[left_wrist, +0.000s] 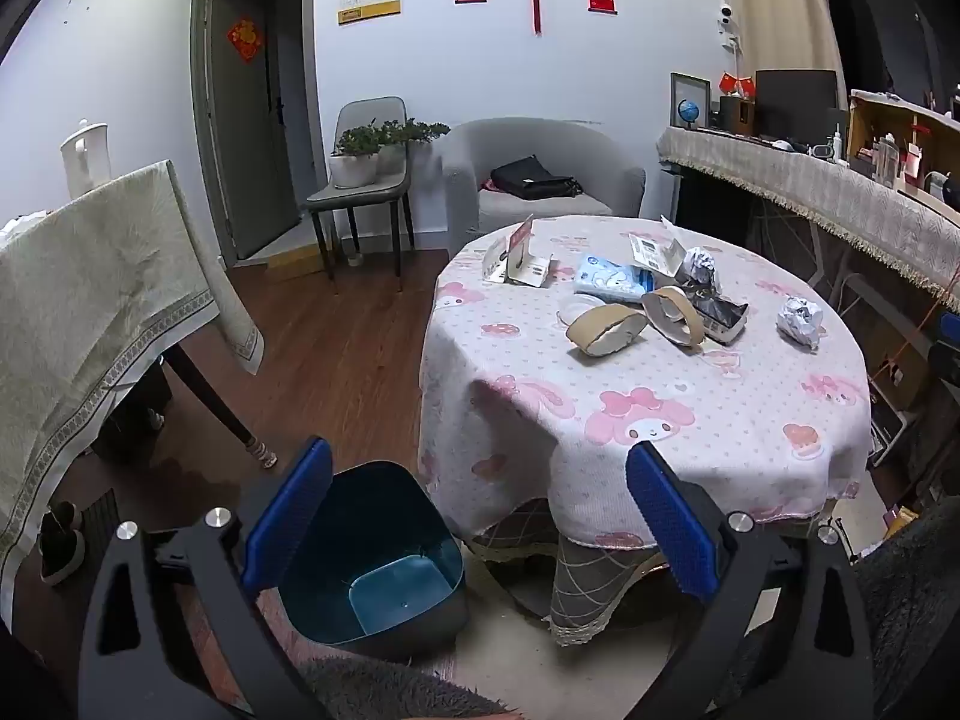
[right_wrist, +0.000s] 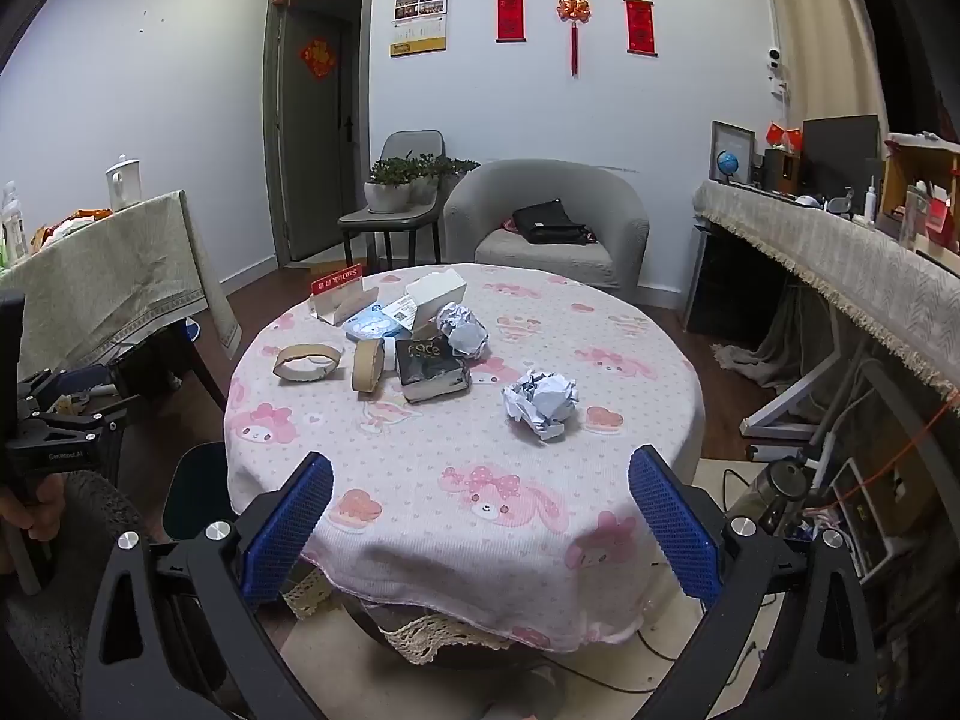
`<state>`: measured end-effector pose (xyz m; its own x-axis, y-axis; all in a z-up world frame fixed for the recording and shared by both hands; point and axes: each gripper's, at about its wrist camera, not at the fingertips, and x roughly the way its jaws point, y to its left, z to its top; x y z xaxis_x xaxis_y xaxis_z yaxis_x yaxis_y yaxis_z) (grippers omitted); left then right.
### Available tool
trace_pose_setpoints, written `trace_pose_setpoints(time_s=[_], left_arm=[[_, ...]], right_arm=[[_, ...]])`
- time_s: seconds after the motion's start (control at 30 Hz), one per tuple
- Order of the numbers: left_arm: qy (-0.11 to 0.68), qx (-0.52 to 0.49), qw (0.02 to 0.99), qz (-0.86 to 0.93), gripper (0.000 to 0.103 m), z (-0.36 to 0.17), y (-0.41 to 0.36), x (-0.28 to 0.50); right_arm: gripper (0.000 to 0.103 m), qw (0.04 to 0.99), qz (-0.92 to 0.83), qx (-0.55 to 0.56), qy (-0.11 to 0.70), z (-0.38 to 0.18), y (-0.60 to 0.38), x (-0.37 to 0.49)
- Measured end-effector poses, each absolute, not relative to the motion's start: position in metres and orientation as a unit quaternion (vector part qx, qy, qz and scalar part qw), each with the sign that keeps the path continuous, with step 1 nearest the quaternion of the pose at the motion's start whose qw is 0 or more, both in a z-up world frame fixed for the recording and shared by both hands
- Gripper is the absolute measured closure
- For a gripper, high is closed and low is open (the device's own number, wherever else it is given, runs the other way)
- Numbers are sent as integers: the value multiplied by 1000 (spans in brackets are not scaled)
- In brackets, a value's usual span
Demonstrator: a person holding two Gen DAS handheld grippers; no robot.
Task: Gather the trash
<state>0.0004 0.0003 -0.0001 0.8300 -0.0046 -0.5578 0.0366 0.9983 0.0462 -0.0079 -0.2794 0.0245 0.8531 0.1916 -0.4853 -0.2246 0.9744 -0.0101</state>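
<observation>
A round table with a pink cartoon cloth holds trash: two crumpled paper balls, two cardboard tape rings, a dark box, a blue tissue pack and torn cartons. The same pile shows in the left wrist view, with a ring and a paper ball. A dark blue bin stands on the floor left of the table. My left gripper is open above the bin and table edge. My right gripper is open and empty at the table's near edge.
A cloth-covered table stands at the left, a grey chair with plants and an armchair behind. A long cluttered counter runs along the right. Cables and a power strip lie on the floor at right.
</observation>
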Motion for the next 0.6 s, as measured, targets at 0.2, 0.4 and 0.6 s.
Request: trace_pose_setpoints(time_s=[0.2, 0.4, 0.6], left_arm=[[290, 30, 956, -11, 3, 0, -2, 0], [290, 26, 957, -11, 3, 0, 1, 0], [291, 24, 956, -10, 3, -1, 5, -1]], right_arm=[[3, 962, 110, -29, 249, 24, -280, -8], [3, 962, 110, -27, 250, 24, -280, -8], [3, 961, 110, -27, 251, 24, -280, -7]])
